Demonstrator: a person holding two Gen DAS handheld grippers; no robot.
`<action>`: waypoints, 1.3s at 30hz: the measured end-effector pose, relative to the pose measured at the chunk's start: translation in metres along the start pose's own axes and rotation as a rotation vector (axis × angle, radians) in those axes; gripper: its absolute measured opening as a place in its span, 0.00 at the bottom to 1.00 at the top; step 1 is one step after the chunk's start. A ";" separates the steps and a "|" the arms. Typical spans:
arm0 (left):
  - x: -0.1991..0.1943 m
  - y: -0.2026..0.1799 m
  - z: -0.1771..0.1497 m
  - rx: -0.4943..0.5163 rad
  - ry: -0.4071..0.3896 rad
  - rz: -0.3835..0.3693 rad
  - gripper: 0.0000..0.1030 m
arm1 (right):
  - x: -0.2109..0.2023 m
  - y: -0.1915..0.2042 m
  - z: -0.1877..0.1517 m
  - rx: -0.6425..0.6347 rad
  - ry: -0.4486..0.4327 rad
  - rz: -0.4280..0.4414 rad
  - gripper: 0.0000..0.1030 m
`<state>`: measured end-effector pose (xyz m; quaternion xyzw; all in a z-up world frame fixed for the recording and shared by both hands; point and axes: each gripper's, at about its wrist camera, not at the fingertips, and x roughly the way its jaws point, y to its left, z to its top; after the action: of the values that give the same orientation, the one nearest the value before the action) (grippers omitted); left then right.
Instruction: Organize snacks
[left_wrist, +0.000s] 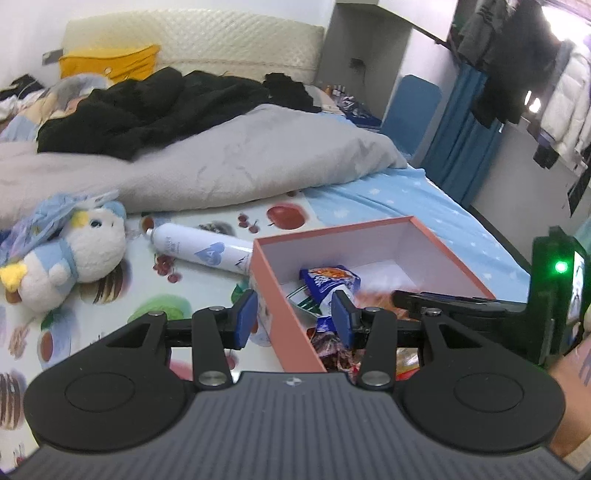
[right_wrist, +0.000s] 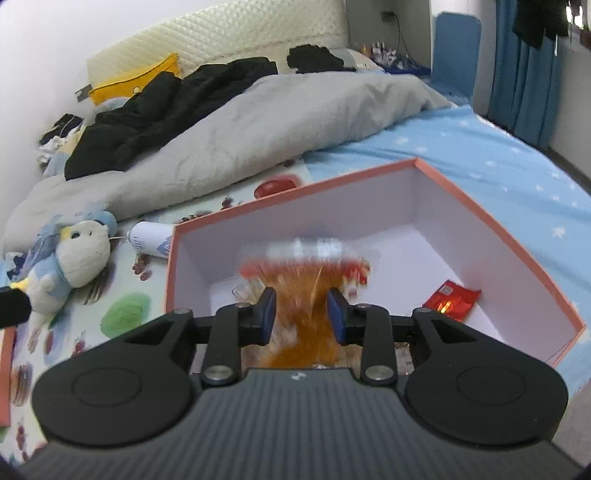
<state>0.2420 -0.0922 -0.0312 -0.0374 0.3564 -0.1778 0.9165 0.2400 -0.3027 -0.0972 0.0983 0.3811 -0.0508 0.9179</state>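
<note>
A salmon-pink box (left_wrist: 291, 325) with a white inside stands on the bed; it also shows in the right wrist view (right_wrist: 491, 221). My left gripper (left_wrist: 293, 317) is open, straddling the box's near-left wall, with nothing between its pads. A blue snack packet (left_wrist: 328, 282) and several red wrappers (left_wrist: 332, 350) lie inside the box. My right gripper (right_wrist: 301, 315) is over the box with an orange snack bag (right_wrist: 301, 295) between its pads, blurred by motion; the pads look slightly apart from it. A red packet (right_wrist: 450, 299) lies in the box at right.
A white bottle (left_wrist: 199, 249) lies left of the box on the fruit-print sheet. A plush bird (left_wrist: 70, 254) lies further left. A grey duvet (left_wrist: 207, 162) and black clothes (left_wrist: 147, 110) fill the back of the bed. The right gripper's body (left_wrist: 554, 295) is at the box's right.
</note>
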 end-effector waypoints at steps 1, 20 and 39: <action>-0.001 -0.002 0.001 0.001 -0.001 -0.004 0.49 | -0.003 -0.001 0.001 0.009 -0.005 0.010 0.60; -0.112 -0.055 0.007 0.073 -0.124 -0.096 0.54 | -0.188 -0.011 -0.003 0.030 -0.246 0.035 0.77; -0.187 -0.083 -0.060 0.109 -0.112 -0.099 0.57 | -0.250 -0.017 -0.074 0.105 -0.212 0.018 0.77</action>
<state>0.0494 -0.1005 0.0603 -0.0147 0.2922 -0.2396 0.9257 0.0104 -0.2982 0.0270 0.1436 0.2776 -0.0725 0.9471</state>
